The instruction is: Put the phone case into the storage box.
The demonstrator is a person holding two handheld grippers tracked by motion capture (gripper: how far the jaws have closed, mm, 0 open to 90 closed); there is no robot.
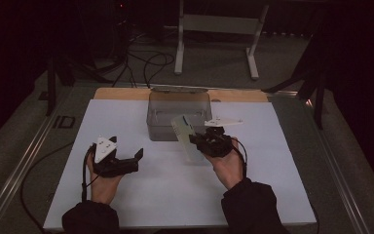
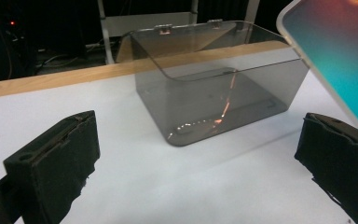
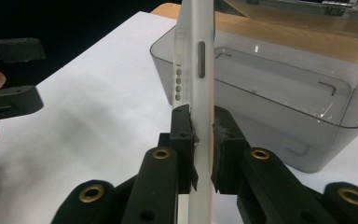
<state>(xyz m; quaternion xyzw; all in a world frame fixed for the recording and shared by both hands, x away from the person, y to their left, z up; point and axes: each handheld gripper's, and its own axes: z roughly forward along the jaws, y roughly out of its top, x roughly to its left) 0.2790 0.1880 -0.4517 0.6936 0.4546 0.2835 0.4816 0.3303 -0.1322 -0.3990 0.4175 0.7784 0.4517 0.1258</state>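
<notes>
On the white table point(image 1: 126, 195) the right gripper point(image 3: 200, 135) clamps the phone point(image 3: 193, 70) edgewise; the left gripper point(image 1: 126, 161) gapes empty; placing it in the clear box point(image 1: 175, 109) likely remains.

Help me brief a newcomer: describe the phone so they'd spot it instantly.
On the white table sheet, find the clear smoky plastic box. Just before it, the right tongs pinch a slim white-edged phone with a teal screen, the lone thing being held.
</notes>
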